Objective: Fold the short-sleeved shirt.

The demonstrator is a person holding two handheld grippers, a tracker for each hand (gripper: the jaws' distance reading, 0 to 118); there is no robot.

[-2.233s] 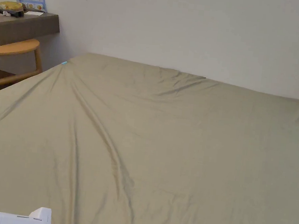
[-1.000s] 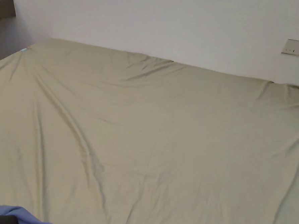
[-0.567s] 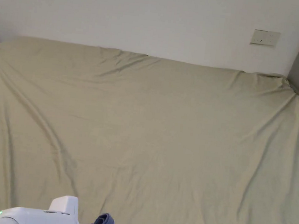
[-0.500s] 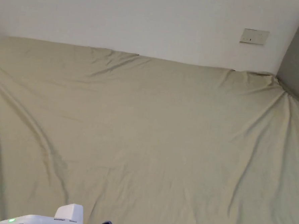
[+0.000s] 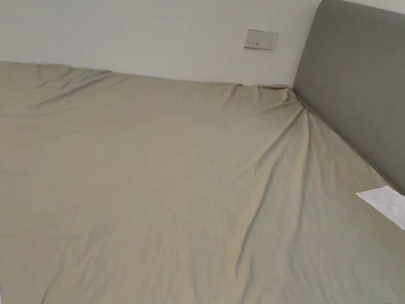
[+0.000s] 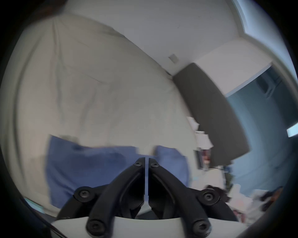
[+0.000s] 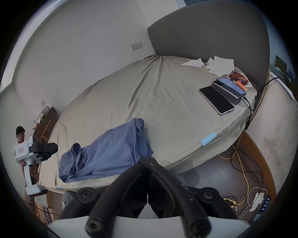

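The left gripper view is motion-blurred, so the blue short-sleeved shirt (image 6: 100,167) reads there only as a smeared patch. In the head view, the frame's bottom edge cuts it off. The right gripper view shows it best: crumpled, loosely bunched, lying near the front edge of the bed (image 7: 145,99) on the olive sheet. The left gripper (image 6: 146,159) has its jaws nearly together, holding nothing. The right gripper (image 7: 147,158) is closed and empty too.
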